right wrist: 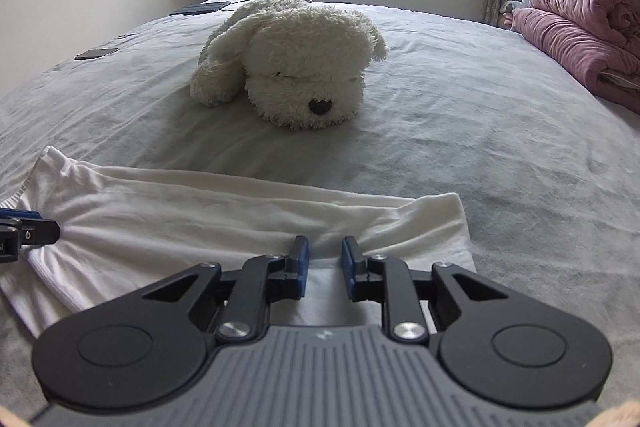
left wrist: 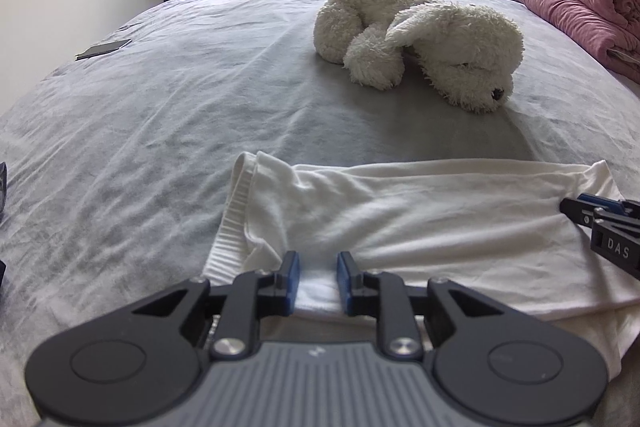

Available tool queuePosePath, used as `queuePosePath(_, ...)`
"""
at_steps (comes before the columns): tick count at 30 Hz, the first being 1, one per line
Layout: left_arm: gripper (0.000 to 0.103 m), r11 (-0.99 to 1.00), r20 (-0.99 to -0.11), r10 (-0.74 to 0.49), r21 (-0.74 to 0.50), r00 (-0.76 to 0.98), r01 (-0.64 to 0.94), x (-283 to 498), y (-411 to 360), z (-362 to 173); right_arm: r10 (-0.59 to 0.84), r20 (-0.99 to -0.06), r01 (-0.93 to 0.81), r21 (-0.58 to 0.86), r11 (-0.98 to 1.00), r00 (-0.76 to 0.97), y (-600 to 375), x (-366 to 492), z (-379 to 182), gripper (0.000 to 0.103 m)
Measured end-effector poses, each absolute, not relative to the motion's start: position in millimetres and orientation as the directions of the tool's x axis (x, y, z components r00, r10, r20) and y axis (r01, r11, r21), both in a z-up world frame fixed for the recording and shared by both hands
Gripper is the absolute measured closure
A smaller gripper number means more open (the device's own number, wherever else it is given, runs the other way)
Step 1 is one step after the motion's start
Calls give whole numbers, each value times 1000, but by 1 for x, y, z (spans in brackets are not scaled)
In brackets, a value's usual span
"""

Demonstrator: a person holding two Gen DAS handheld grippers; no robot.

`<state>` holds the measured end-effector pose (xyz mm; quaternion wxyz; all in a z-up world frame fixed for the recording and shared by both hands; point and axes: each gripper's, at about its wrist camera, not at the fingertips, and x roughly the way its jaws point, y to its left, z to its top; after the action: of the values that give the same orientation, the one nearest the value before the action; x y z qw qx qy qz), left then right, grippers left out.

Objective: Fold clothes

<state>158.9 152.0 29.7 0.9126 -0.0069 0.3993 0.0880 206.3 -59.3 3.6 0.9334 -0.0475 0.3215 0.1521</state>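
1. Nearest me, at the bed's near edge: my left gripper (left wrist: 318, 263) sits low over the left end of the white garment (left wrist: 400, 219). Jaws stand a little apart with a band of cloth between them; pads do not look pressed onto it, so I read it as let go, not gripped.
2. My right gripper (right wrist: 325, 251) is at the garment's right end, same posture: jaws slightly parted, cloth lying between, no pinch that I can make out.
3. Progress, as I judge it: the garment lies in a long flat strip along the near edge, its ribbed hem (left wrist: 230, 219) at the left end, with layers doubled over. At least one lengthwise fold looks done; folding it across to shorten it appears left.
4. Mid-bed: a white plush dog (right wrist: 296, 55) lies on the grey bedsheet (right wrist: 500, 147), well apart from the garment.
5. Far right edge: a rolled pink quilt (right wrist: 580, 27).
6. Far left edge: flat dark items, too small to identify.
7. Containers: none seen, no basket or bin.
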Motion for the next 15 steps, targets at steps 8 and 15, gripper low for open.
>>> queuePosePath(8,81,984,-729,158,63,666,-165,159,152,30,249,-601,-303,12,953,759,-59,193,8,73)
queuePosePath(15,81,984,-730,159,65,665,-164,160,151,29,251,-592,-318,-9,948,766,-49,180,10,65)
